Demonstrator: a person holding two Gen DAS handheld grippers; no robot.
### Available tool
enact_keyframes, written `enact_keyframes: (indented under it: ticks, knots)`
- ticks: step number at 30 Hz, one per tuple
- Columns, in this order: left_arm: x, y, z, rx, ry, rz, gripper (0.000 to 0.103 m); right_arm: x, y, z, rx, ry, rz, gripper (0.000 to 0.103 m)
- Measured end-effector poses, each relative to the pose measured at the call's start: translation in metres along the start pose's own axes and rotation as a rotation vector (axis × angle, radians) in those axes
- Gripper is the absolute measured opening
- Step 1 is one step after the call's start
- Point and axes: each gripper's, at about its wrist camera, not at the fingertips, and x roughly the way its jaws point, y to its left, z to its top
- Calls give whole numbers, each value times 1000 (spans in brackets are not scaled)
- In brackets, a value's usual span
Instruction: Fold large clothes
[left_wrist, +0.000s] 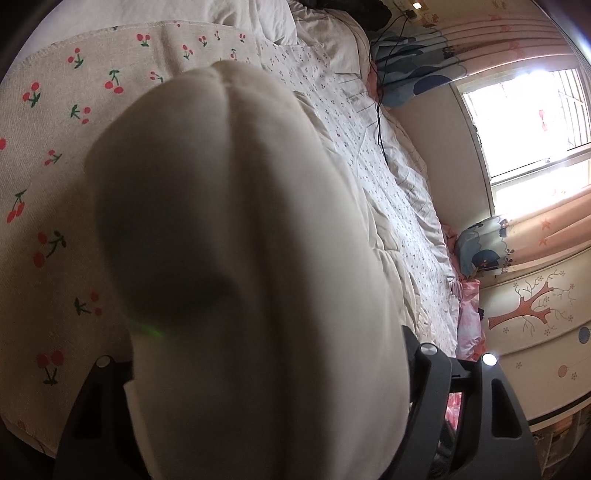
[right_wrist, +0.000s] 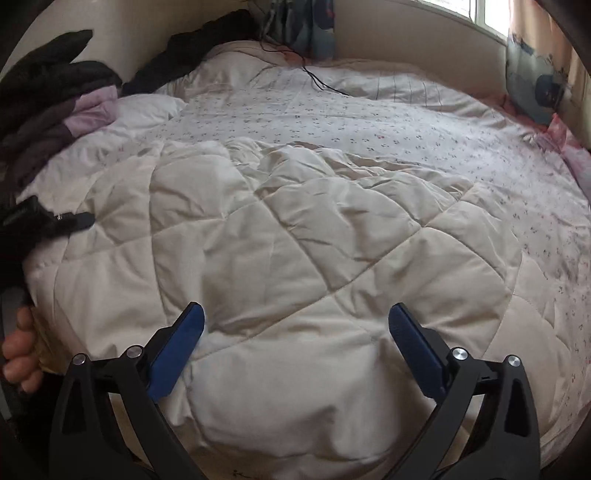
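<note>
In the left wrist view a thick fold of cream fabric (left_wrist: 240, 240) fills the middle and drapes over my left gripper (left_wrist: 273, 369), hiding its fingertips. The jaws look closed around that fold. Behind it hangs a beige cloth with red cherries (left_wrist: 55, 147). In the right wrist view my right gripper (right_wrist: 295, 325) is open and empty, its blue pads (right_wrist: 181, 350) spread wide just above the cream quilted comforter (right_wrist: 295, 240) on the bed.
A floral sheet (right_wrist: 369, 125) covers the far bed. Dark and lilac clothes (right_wrist: 55, 107) pile at the left. A black cable (right_wrist: 314, 77) trails across the bed. A hand (right_wrist: 20, 350) shows at the left edge. Curtains and a window (left_wrist: 524, 122) stand beyond.
</note>
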Motion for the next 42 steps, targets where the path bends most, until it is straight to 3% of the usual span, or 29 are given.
enact_keyframes:
  ticks: [5, 10, 16, 20, 22, 24, 25, 27, 28, 29, 32, 36, 38, 39, 41, 42]
  knots:
    - [0, -3, -3, 32, -17, -1, 72, 10, 1, -1, -29, 10, -3, 97]
    - [-11, -26, -7, 144, -62, 15, 57, 16, -1, -2, -41, -10, -2, 97]
    - [-33, -89, -34, 354, -164, 47, 51, 14, 1, -11, -39, -45, 2, 97]
    - [-31, -155, -59, 541, -169, 59, 50, 13, -8, -6, -47, -17, 67, 97]
    - [-25, -188, -75, 642, -166, 72, 50, 7, -23, -1, -53, 25, 185, 97]
    - [-16, -213, -90, 722, -158, 88, 50, -15, -61, 0, 13, 65, 461, 97]
    - [-8, -226, -99, 766, -152, 101, 50, -24, -78, -2, 62, 53, 553, 97]
    - [11, -247, -120, 848, -131, 132, 51, -50, -145, -17, 263, -31, 835, 97]
    - [19, -254, -130, 885, -126, 147, 50, -58, -178, -27, 359, -80, 930, 97]
    - [28, -262, -143, 930, -121, 162, 50, -63, -202, -35, 425, -113, 966, 97]
    - [65, -285, -199, 1105, -90, 206, 51, -68, -268, -54, 567, -169, 983, 97]
    - [110, -296, -274, 1342, -42, 302, 55, -64, -311, -58, 658, -193, 953, 97]
    - [124, -298, -306, 1470, -61, 367, 64, -68, -316, -46, 637, -206, 884, 97]
    - [125, -298, -318, 1504, -69, 369, 70, -72, -316, -37, 610, -220, 852, 97]
    - [121, -301, -338, 1545, -67, 350, 73, -75, -308, -19, 534, -223, 800, 97]
    - [116, -299, -342, 1551, -60, 340, 76, -72, -299, -8, 472, -189, 733, 97]
